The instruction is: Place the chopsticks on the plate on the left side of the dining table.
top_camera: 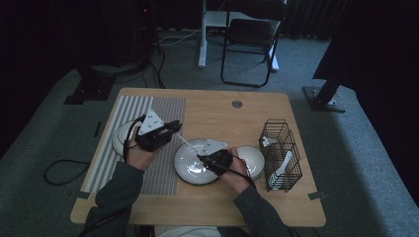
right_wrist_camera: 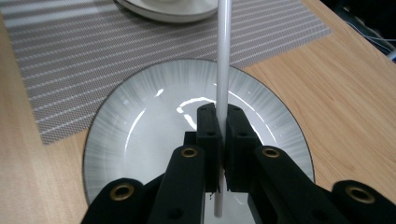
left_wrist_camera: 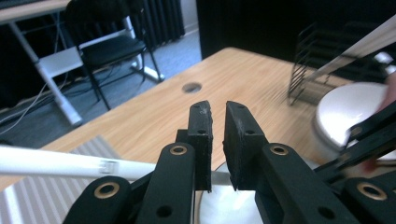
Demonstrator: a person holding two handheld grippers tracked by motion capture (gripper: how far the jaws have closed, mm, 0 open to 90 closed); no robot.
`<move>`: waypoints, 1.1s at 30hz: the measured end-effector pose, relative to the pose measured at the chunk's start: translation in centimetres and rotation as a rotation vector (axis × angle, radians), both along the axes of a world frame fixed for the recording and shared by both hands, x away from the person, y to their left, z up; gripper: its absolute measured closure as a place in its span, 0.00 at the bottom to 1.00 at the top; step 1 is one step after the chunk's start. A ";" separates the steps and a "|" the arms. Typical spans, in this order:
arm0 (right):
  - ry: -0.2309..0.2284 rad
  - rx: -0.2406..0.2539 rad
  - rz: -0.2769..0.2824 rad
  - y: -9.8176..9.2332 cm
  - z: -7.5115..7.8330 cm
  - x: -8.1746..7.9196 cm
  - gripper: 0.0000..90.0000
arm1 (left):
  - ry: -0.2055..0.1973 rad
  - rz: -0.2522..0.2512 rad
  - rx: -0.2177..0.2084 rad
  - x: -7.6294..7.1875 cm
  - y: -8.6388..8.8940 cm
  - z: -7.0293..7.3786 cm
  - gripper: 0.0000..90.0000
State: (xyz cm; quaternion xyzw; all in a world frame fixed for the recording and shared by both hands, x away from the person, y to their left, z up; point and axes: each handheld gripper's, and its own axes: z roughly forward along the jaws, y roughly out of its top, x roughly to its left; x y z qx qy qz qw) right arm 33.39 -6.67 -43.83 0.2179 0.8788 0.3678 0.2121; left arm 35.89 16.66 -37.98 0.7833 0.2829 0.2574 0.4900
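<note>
My right gripper (top_camera: 200, 158) (right_wrist_camera: 222, 109) is shut on a thin white stick (top_camera: 187, 144) (right_wrist_camera: 224, 56), hovering over the grey-rimmed middle plate (top_camera: 190, 174) (right_wrist_camera: 140, 140). The stick points away from it towards the striped placemat (top_camera: 123, 148) (right_wrist_camera: 93, 46). My left gripper (top_camera: 175, 127) (left_wrist_camera: 217, 105) hangs above the placemat's right edge, close to the stick's far end. Its jaws stand a narrow gap apart with nothing between the pads. In the left gripper view the white stick (left_wrist_camera: 56, 163) runs crosswise underneath the fingers.
A second plate (top_camera: 118, 138) (right_wrist_camera: 163, 11) lies on the placemat under my left hand. A white bowl (top_camera: 254, 158) (left_wrist_camera: 350, 107) sits right of the middle plate. Beyond it stands a black wire basket (top_camera: 281, 153) (left_wrist_camera: 313, 60) with white spoons. A folding chair (top_camera: 252, 39) stands past the table.
</note>
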 end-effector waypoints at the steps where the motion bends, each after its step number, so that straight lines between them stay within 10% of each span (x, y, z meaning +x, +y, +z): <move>1: -0.002 0.007 0.003 -0.1 0.2 0.0 0.96 | 0.010 0.004 0.002 0.2 0.1 -0.2 0.91; 16: 0.020 0.062 0.040 -0.3 1.3 -0.6 0.96 | 0.055 0.037 0.025 1.2 0.4 -1.3 0.85; 33: 0.030 -0.042 0.084 3.2 0.7 0.2 0.96 | 0.022 0.011 0.025 0.9 0.8 0.6 0.80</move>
